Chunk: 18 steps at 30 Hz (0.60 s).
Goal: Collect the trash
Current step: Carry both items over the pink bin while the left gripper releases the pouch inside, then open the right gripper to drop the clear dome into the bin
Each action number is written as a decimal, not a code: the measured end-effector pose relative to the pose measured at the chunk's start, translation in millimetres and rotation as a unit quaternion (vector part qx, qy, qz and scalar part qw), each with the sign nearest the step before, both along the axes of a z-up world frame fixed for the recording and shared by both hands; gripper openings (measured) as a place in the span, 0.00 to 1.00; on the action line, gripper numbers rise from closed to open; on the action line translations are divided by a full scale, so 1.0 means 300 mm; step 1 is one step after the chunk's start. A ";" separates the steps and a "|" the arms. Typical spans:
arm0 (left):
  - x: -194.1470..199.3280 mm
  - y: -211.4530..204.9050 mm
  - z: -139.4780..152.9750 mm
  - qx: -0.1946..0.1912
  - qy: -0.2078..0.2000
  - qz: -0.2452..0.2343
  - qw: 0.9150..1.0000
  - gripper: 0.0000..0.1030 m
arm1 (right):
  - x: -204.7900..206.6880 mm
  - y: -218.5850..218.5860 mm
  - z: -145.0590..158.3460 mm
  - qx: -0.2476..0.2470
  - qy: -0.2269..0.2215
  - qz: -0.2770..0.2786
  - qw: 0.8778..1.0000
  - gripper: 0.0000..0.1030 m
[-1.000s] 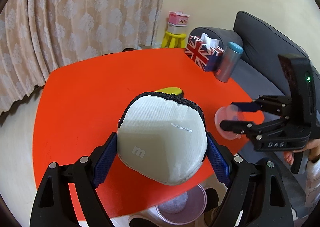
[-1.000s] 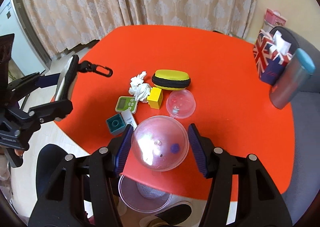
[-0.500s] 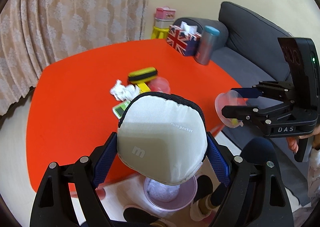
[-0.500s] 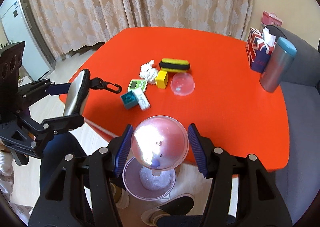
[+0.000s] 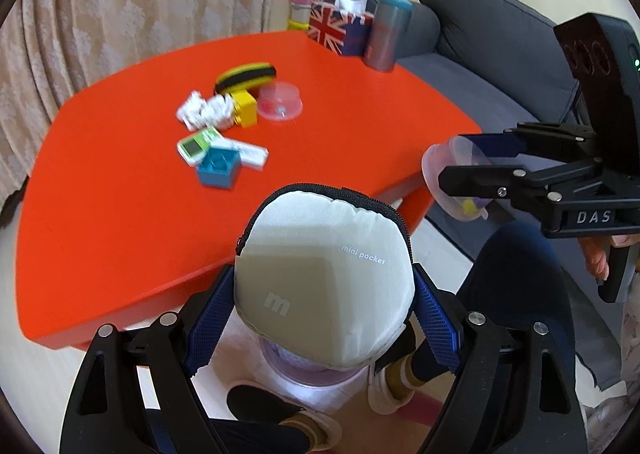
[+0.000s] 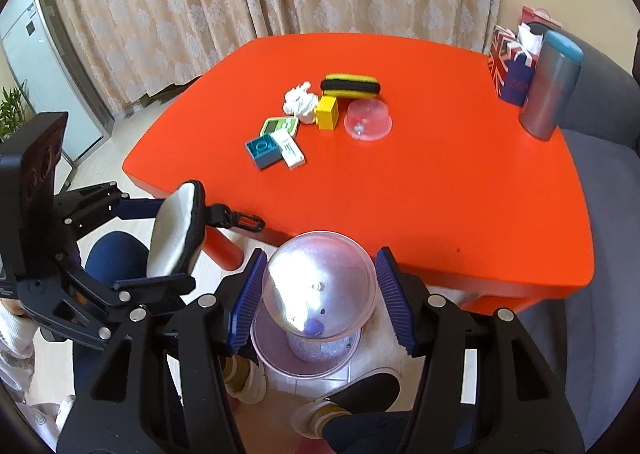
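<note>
My left gripper (image 5: pixel 324 318) is shut on a white zip pouch (image 5: pixel 324 278) marked "mini pocket", held off the near edge of the orange table (image 5: pixel 120 213). It also shows in the right wrist view (image 6: pixel 172 238). My right gripper (image 6: pixel 320 294) is shut on a clear plastic dome cup (image 6: pixel 320 282) with small bits inside, held above a clear pink bin (image 6: pixel 308 358) on the floor. The cup also shows in the left wrist view (image 5: pixel 456 181). A crumpled white tissue (image 6: pixel 298 101) lies on the table.
On the table lie a yellow-black case (image 6: pixel 352 85), a yellow block (image 6: pixel 328 111), a second clear dome cup (image 6: pixel 368 119), a green timer (image 6: pixel 278 126), a teal block (image 6: pixel 264 149), a white stick (image 6: pixel 290 149), a Union Jack tissue box (image 6: pixel 510 69) and a grey tumbler (image 6: pixel 550 85). A grey sofa (image 5: pixel 480 53) stands to the right. Feet are by the bin.
Both grippers have drawn back from over the table toward its near edge and floor, still holding the pouch and the dome cup. The bin now sits directly under them.
</note>
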State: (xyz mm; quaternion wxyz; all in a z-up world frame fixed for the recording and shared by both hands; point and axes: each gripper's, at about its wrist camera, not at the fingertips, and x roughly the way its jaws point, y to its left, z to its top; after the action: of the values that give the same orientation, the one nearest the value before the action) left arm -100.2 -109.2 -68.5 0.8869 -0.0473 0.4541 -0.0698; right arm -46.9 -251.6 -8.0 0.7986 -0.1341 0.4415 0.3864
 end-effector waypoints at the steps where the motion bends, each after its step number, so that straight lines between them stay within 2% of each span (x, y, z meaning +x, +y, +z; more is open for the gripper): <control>1: -0.002 -0.007 -0.008 0.000 0.001 -0.001 1.000 0.79 | -0.007 -0.004 -0.008 -0.001 0.001 0.000 1.000 0.55; 5: -0.009 -0.029 -0.023 -0.001 0.004 -0.005 1.000 0.81 | -0.013 -0.017 -0.026 0.000 0.005 -0.003 1.000 0.55; 8: -0.005 -0.032 -0.011 -0.003 -0.006 -0.002 1.000 0.92 | -0.012 -0.021 -0.027 0.001 0.005 -0.004 1.000 0.55; 18: -0.004 -0.011 0.017 0.000 -0.016 0.014 1.000 0.93 | -0.016 -0.020 -0.023 0.004 0.000 -0.003 1.000 0.55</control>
State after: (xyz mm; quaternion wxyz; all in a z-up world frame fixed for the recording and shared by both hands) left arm -101.3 -112.5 -63.5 0.8950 -0.0529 0.4391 -0.0580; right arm -51.6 -257.7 -14.9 0.8001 -0.1295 0.4406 0.3860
